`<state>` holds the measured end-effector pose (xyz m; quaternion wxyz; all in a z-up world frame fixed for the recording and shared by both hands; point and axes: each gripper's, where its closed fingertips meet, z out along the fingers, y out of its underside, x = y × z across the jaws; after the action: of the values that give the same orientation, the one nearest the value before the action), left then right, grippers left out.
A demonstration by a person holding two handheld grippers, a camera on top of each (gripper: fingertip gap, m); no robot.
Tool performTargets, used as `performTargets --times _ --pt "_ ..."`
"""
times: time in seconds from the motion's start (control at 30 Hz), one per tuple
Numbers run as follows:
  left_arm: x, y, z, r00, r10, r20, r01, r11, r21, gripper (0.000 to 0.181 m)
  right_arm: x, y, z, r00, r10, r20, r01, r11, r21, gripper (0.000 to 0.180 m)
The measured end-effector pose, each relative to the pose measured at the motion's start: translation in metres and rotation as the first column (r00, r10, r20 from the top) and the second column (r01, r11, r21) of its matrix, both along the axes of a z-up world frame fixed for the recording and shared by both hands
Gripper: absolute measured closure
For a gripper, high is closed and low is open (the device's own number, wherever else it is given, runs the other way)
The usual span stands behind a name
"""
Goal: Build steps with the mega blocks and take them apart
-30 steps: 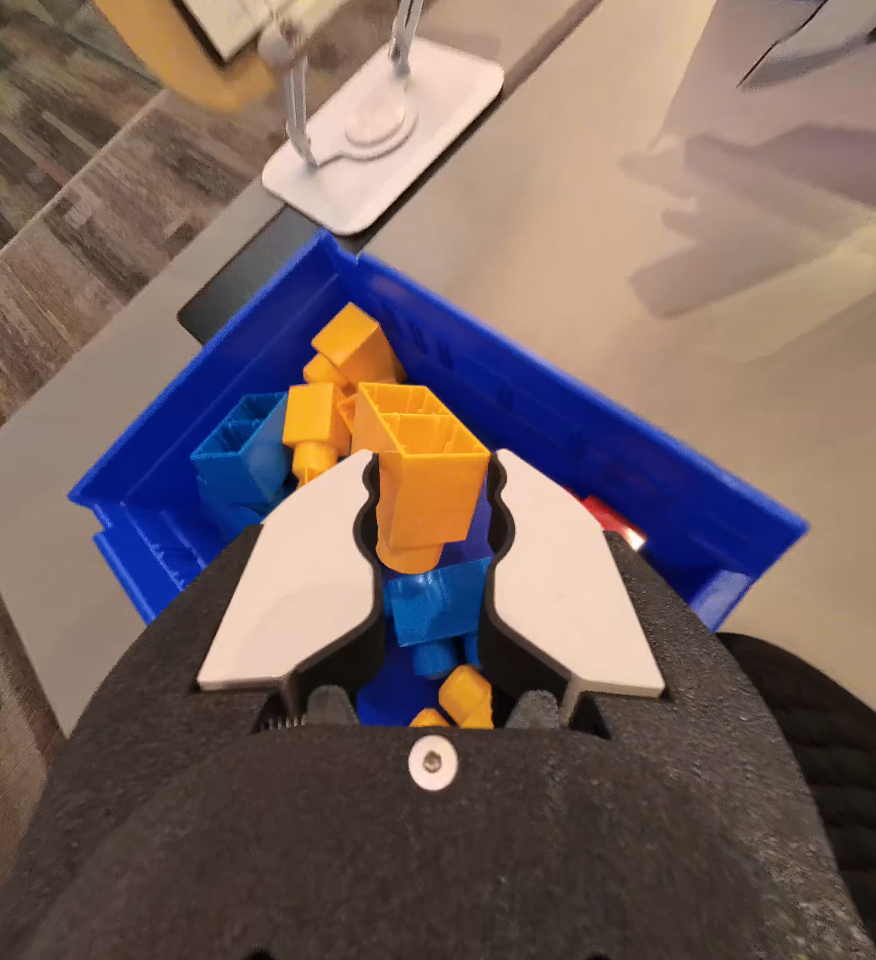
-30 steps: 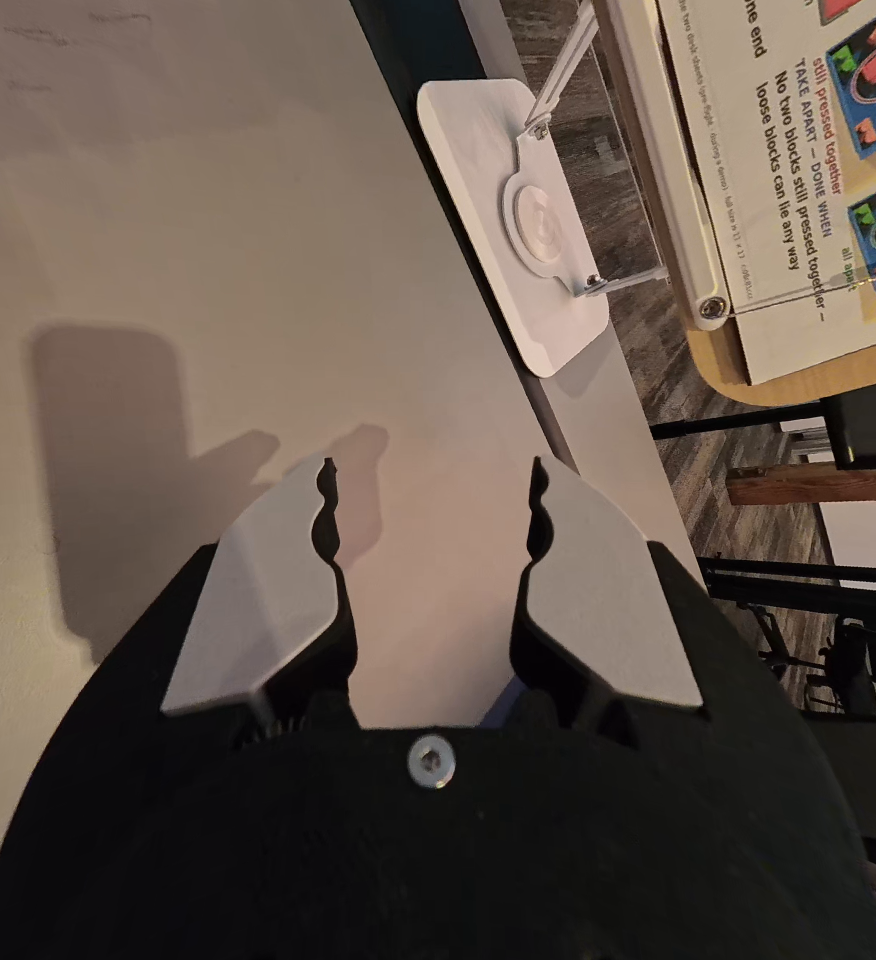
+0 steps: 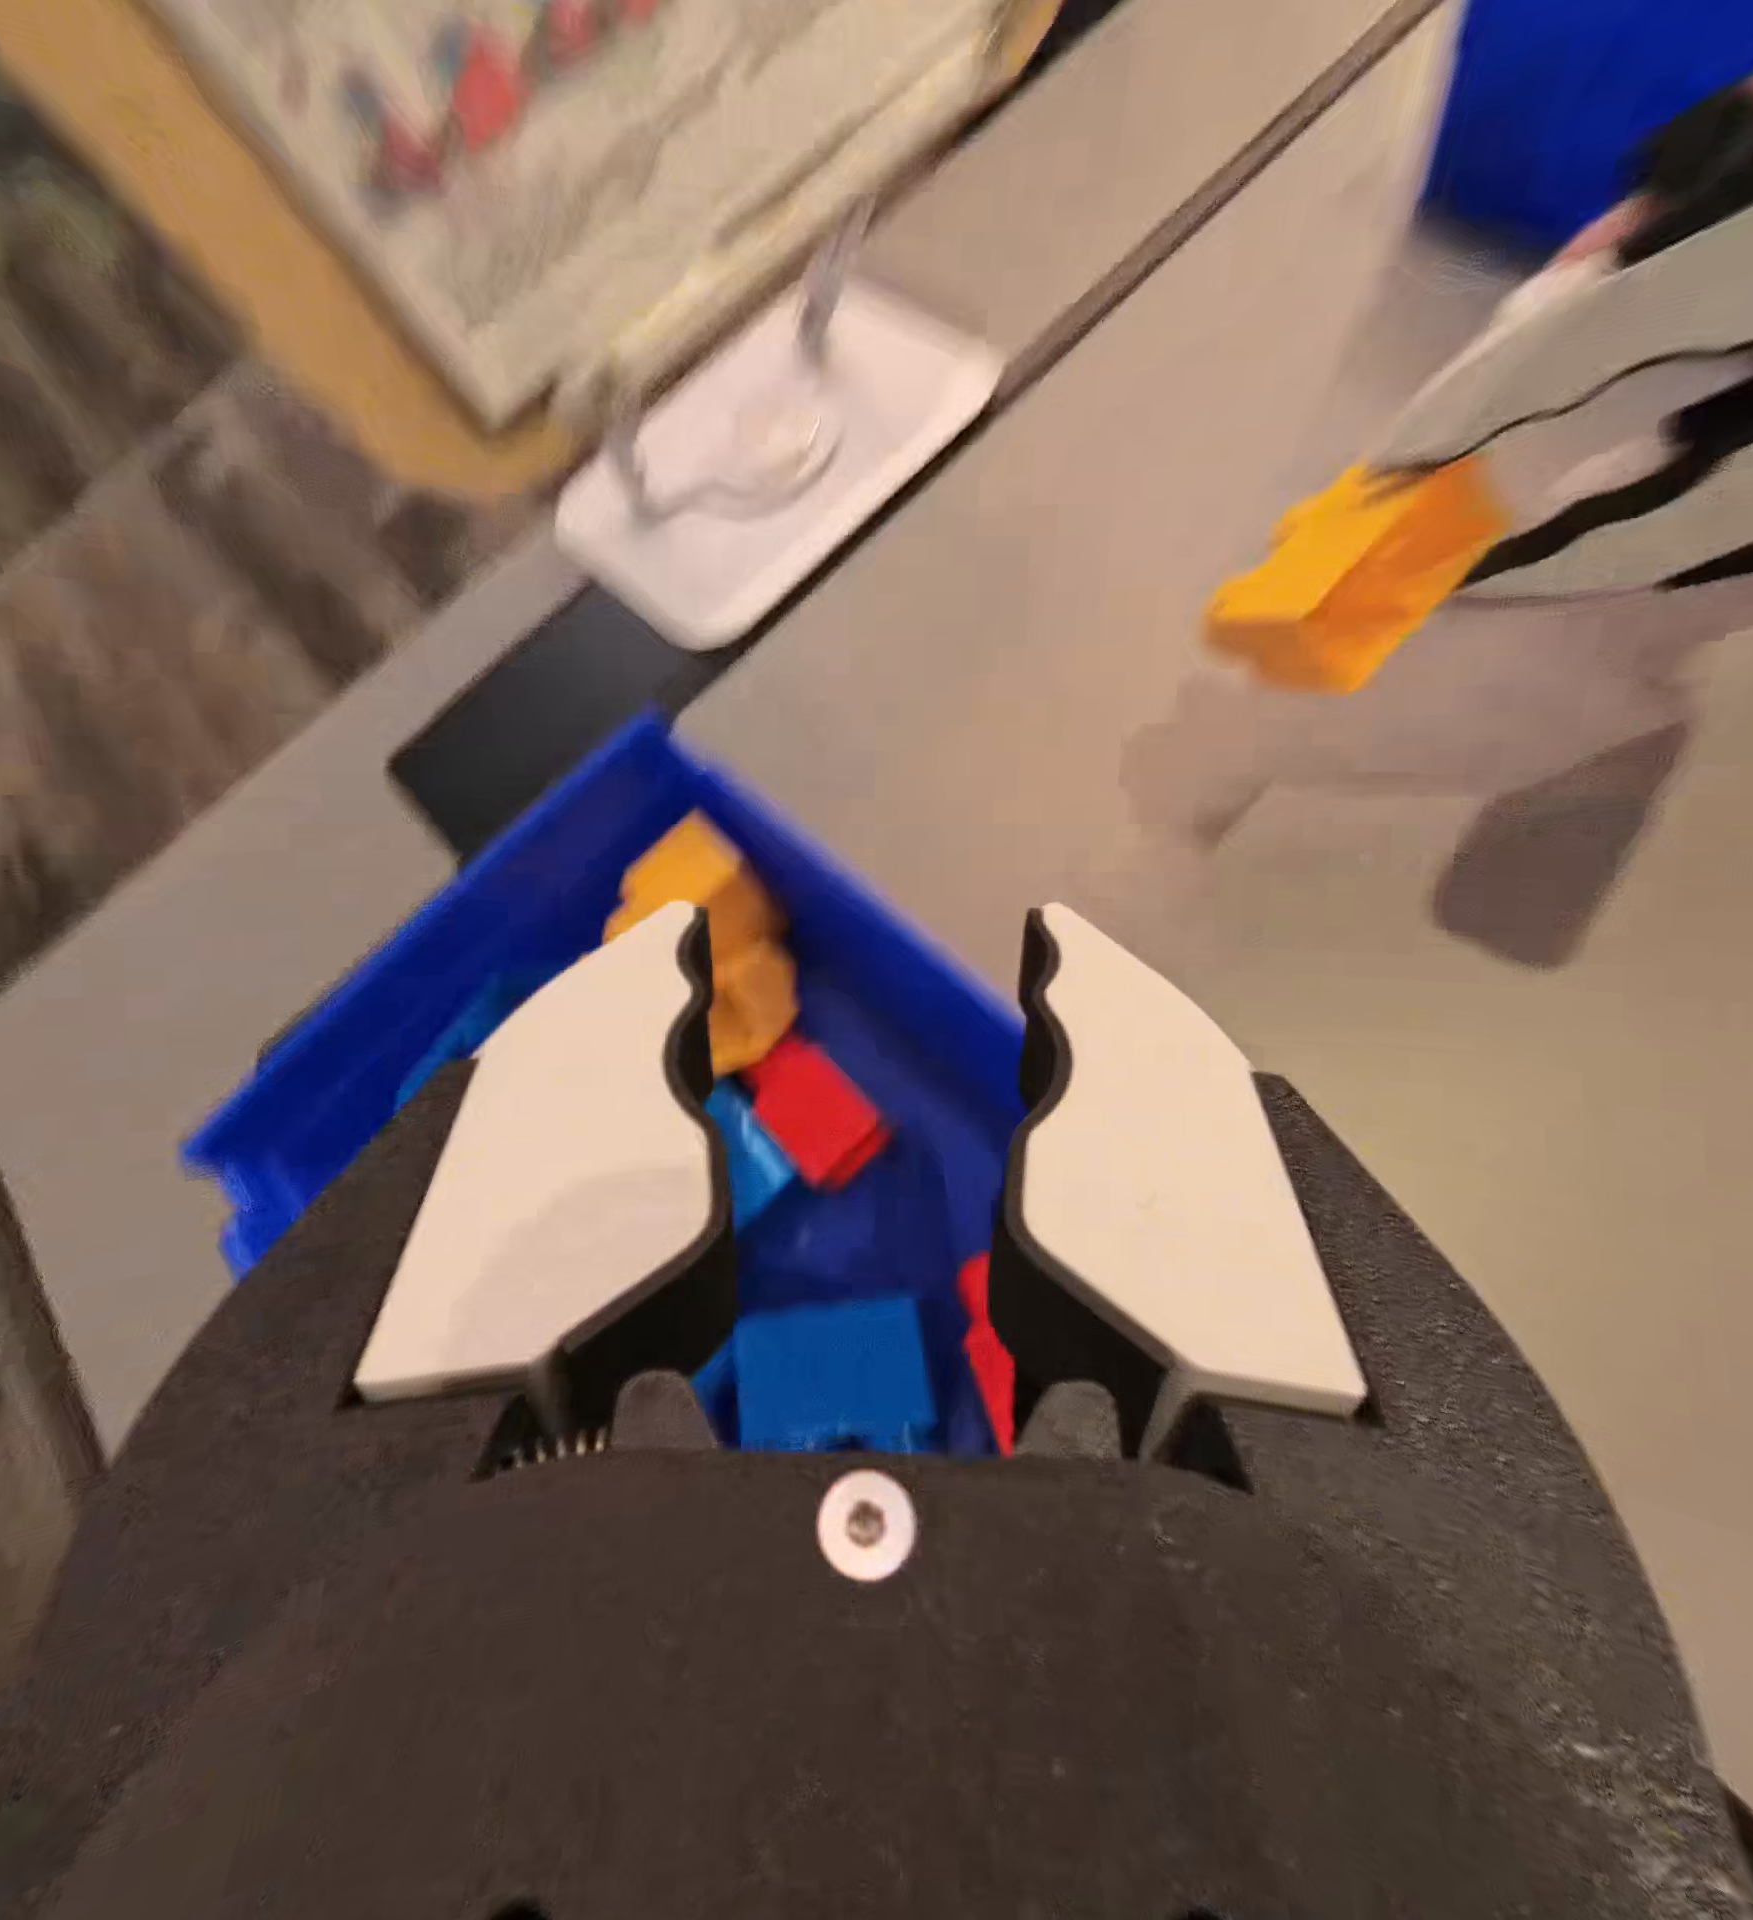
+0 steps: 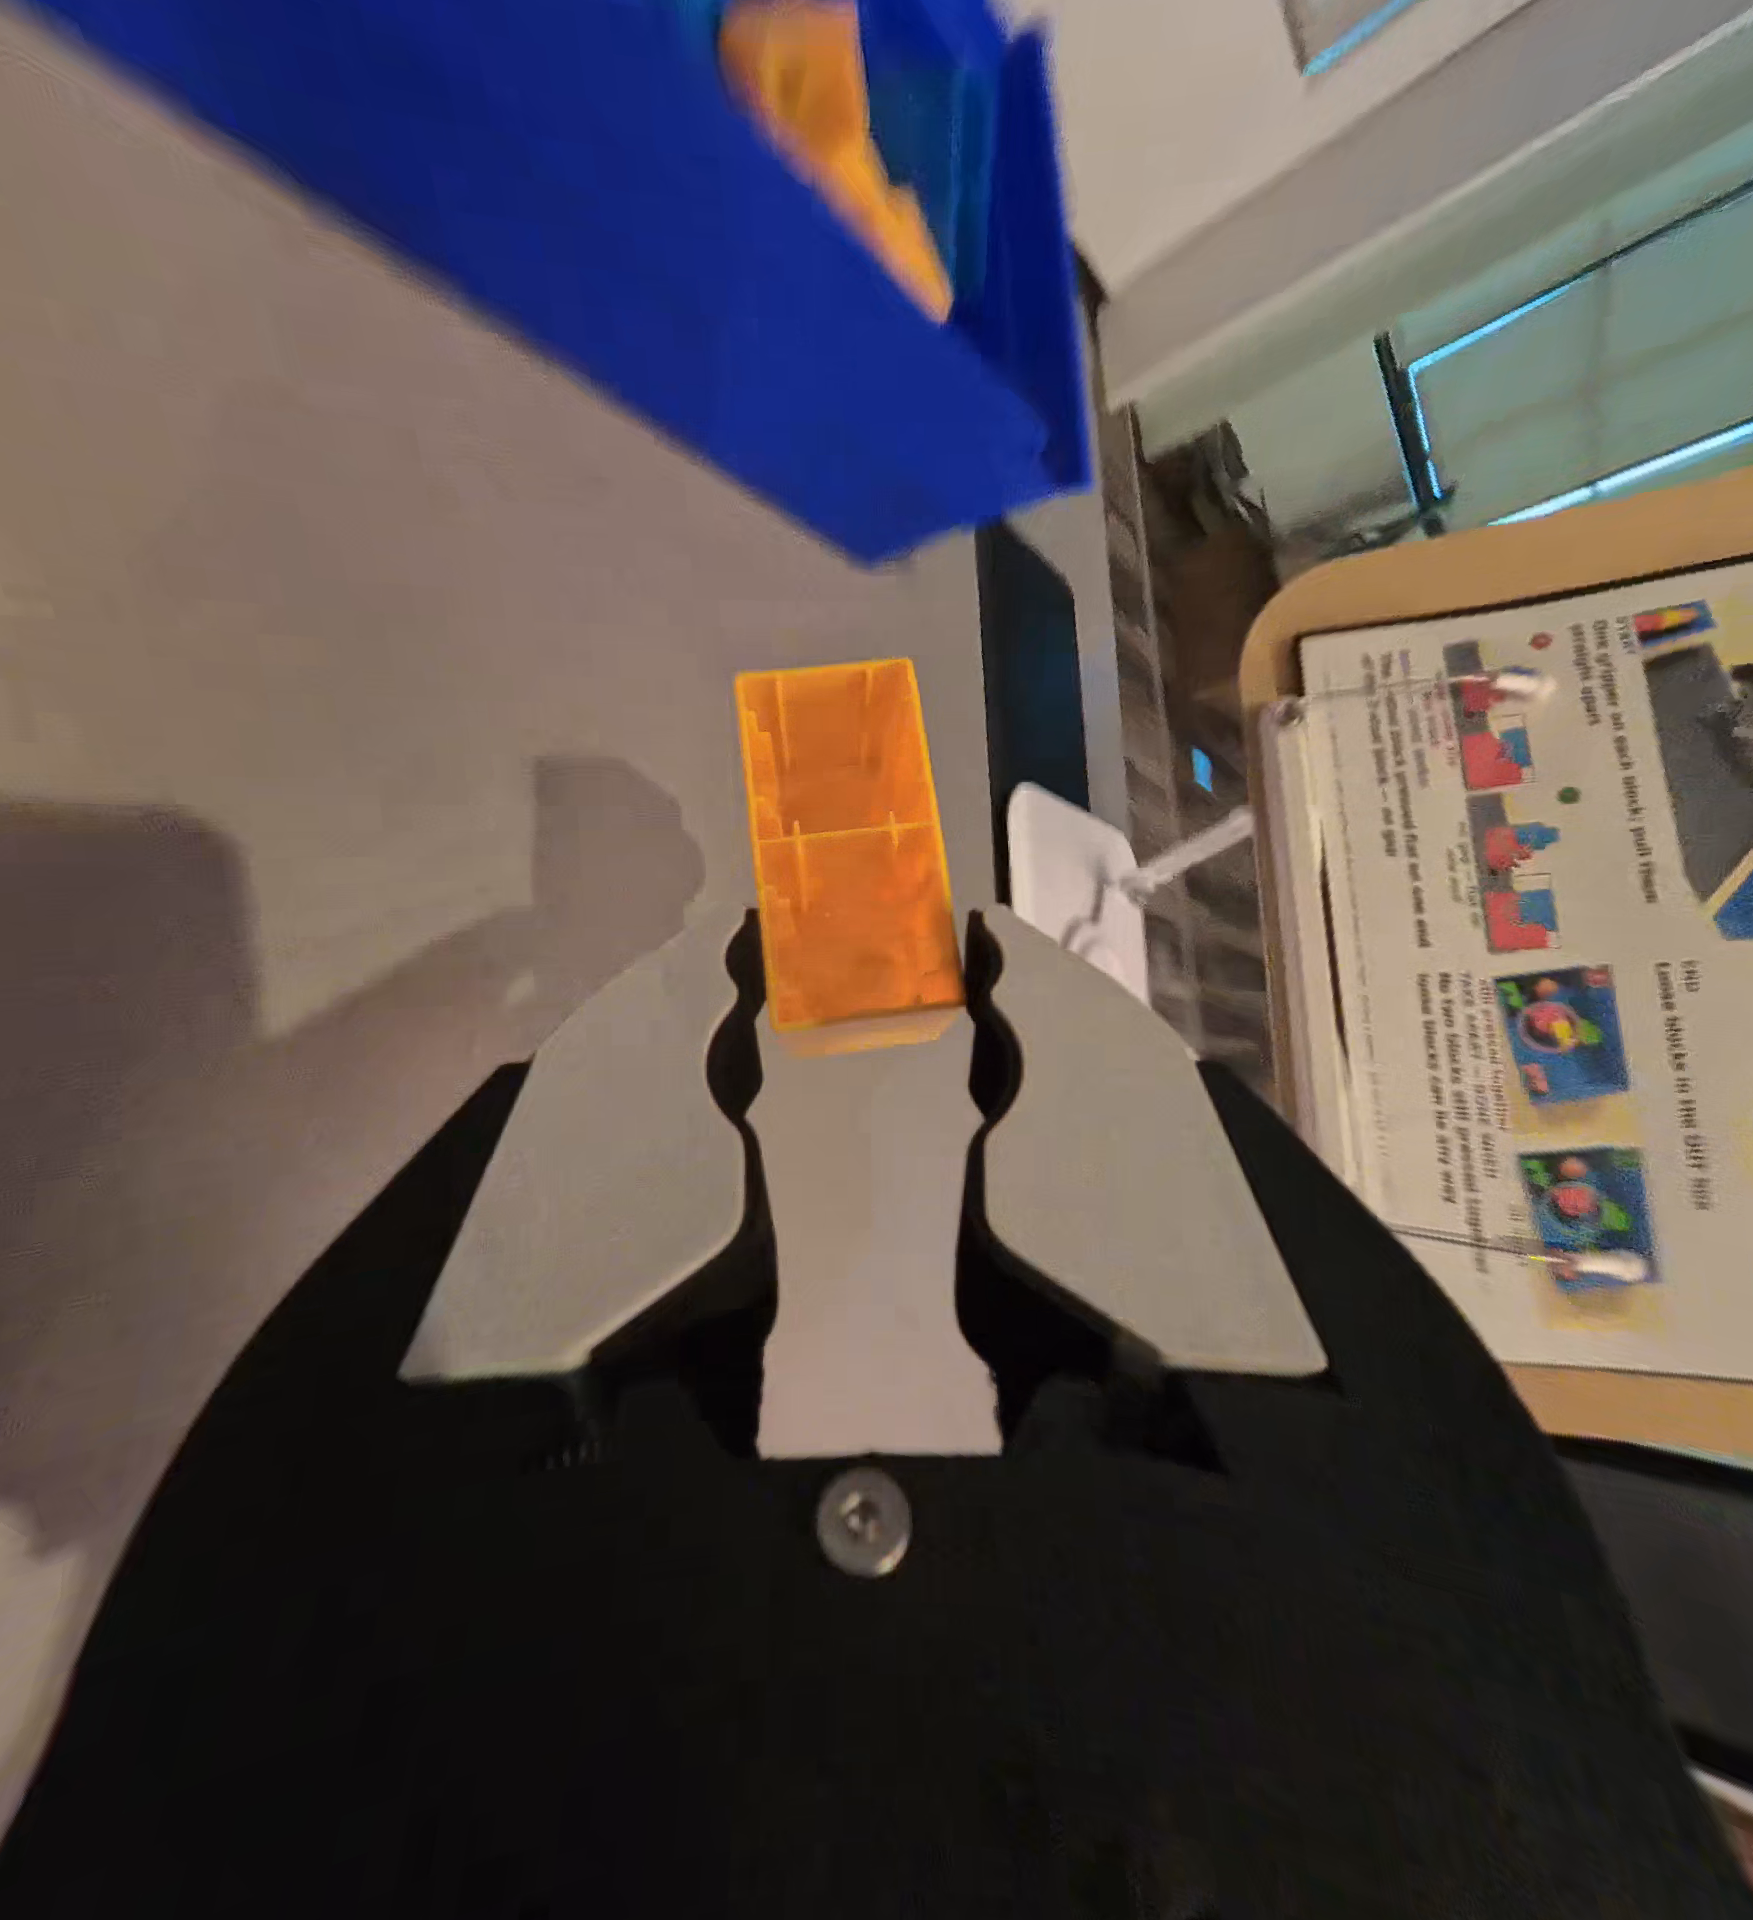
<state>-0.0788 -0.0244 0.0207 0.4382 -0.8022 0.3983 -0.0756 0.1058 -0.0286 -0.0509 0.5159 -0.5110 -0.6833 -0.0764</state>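
My left gripper [image 3: 856, 920] is open and empty above the blue bin [image 3: 415, 1049], which holds orange blocks [image 3: 721, 935], a red block [image 3: 815, 1107] and blue blocks [image 3: 830, 1361]. My right gripper [image 4: 856, 925] is shut on an orange block [image 4: 846, 842], its hollow underside facing the camera, held above the grey table [image 4: 228, 623]. In the left wrist view the right gripper [image 3: 1423, 488] shows at upper right, holding the same orange block [image 3: 1350, 577] over the table. The blue bin [image 4: 581, 229] shows blurred at the top of the right wrist view.
A white stand base [image 3: 778, 457] sits at the table's far edge and carries an instruction board [image 4: 1568, 966] with a wooden rim. A second blue bin [image 3: 1578, 94] shows at the far upper right. Patterned floor lies beyond the table edge. My right fingertips sit around 20 cm from my left ones.
The orange block left my left gripper, which has opened and drawn back. My right gripper, open and empty before, now grips that block above the table.
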Motion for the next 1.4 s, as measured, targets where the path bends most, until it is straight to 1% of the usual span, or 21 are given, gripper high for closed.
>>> performTargets --times 0.03,0.1,0.17,0.2,0.23,0.27,0.37,0.5,0.57,0.63,0.67,0.77,0.8,0.83,0.97,1.03,1.23,1.4 --pt "-0.018 0.004 -0.016 0.999 0.050 -0.018 -0.051 0.996 -0.067 0.124 0.000 0.005 -0.014 0.998 -0.015 0.062 0.013 0.999 0.035 0.142" --pt "-0.038 0.002 -0.047 0.996 0.086 -0.033 -0.091 0.970 -0.225 0.131 0.001 0.010 -0.040 0.988 -0.025 0.152 0.018 0.999 0.045 0.142" --pt "-0.048 -0.002 -0.073 0.992 0.113 -0.055 -0.125 0.930 -0.347 0.128 0.002 0.013 -0.056 0.978 -0.027 0.206 0.018 0.999 0.045 0.142" --pt "-0.052 -0.002 -0.084 0.987 0.131 -0.088 -0.155 0.911 -0.381 0.119 0.004 0.013 -0.062 0.973 -0.026 0.230 0.018 0.999 0.040 0.142" --pt "-0.057 -0.002 -0.092 0.980 0.154 -0.129 -0.194 0.895 -0.401 0.118 0.006 0.014 -0.066 0.968 -0.030 0.248 0.021 0.999 0.036 0.142" --pt "-0.059 -0.002 -0.098 0.972 0.172 -0.158 -0.224 0.877 -0.426 0.123 0.008 0.013 -0.068 0.963 -0.031 0.269 0.025 0.999 0.026 0.142" --pt "-0.051 -0.011 -0.113 0.968 0.158 -0.197 -0.240 0.820 -0.520 0.129 0.008 0.002 -0.074 0.951 0.006 0.310 0.003 1.000 -0.029 0.142" --pt "-0.047 -0.027 -0.125 0.957 0.104 -0.270 -0.246 0.785 -0.568 0.130 0.012 -0.004 -0.080 0.935 0.014 0.354 0.009 0.998 -0.064 0.142" --pt "-0.049 -0.041 -0.129 0.952 0.040 -0.304 -0.220 0.778 -0.589 0.133 0.014 -0.007 -0.082 0.928 0.025 0.372 0.007 0.996 -0.085 0.140" --pt "-0.054 -0.057 -0.135 0.938 -0.016 -0.345 -0.213 0.760 -0.614 0.130 0.017 -0.010 -0.082 0.923 0.034 0.383 0.009 0.994 -0.112 0.134" --pt "-0.057 -0.064 -0.138 0.932 -0.034 -0.360 -0.212 0.755 -0.621 0.129 0.017 -0.012 -0.082 0.922 0.041 0.385 0.008 0.992 -0.126 0.131" --pt "-0.056 -0.080 -0.144 0.930 -0.093 -0.356 -0.169 0.751 -0.638 0.129 0.016 -0.016 -0.070 0.932 0.058 0.358 -0.010 0.991 -0.136 0.128" --pt "-0.058 -0.079 -0.143 0.922 -0.092 -0.376 -0.180 0.758 -0.627 0.128 0.015 -0.017 -0.064 0.939 0.060 0.340 -0.013 0.990 -0.139 0.128" --pt "-0.059 -0.078 -0.142 0.920 -0.078 -0.383 -0.195 0.758 -0.623 0.131 0.014 -0.018 -0.058 0.945 0.062 0.320 -0.015 0.989 -0.147 0.128" --pt "-0.056 -0.076 -0.145 0.927 -0.052 -0.371 -0.218 0.730 -0.647 0.133 0.016 -0.020 -0.046 0.955 0.059 0.289 -0.015 0.988 -0.151 0.128" --pt "-0.061 -0.076 -0.149 0.915 -0.044 -0.402 -0.250 0.719 -0.649 0.132 0.018 -0.019 -0.045 0.953 0.051 0.297 -0.007 0.989 -0.147 0.128" --pt "-0.058 -0.076 -0.160 0.914 -0.043 -0.403 -0.268 0.684 -0.679 0.142 0.019 -0.019 -0.049 0.948 0.049 0.313 -0.001 0.988 -0.153 0.128" --pt "-0.060 -0.075 -0.161 0.908 -0.045 -0.416 -0.273 0.690 -0.670 0.143 0.018 -0.020 -0.050 0.951 0.053 0.304 -0.003 0.986 -0.165 0.128"
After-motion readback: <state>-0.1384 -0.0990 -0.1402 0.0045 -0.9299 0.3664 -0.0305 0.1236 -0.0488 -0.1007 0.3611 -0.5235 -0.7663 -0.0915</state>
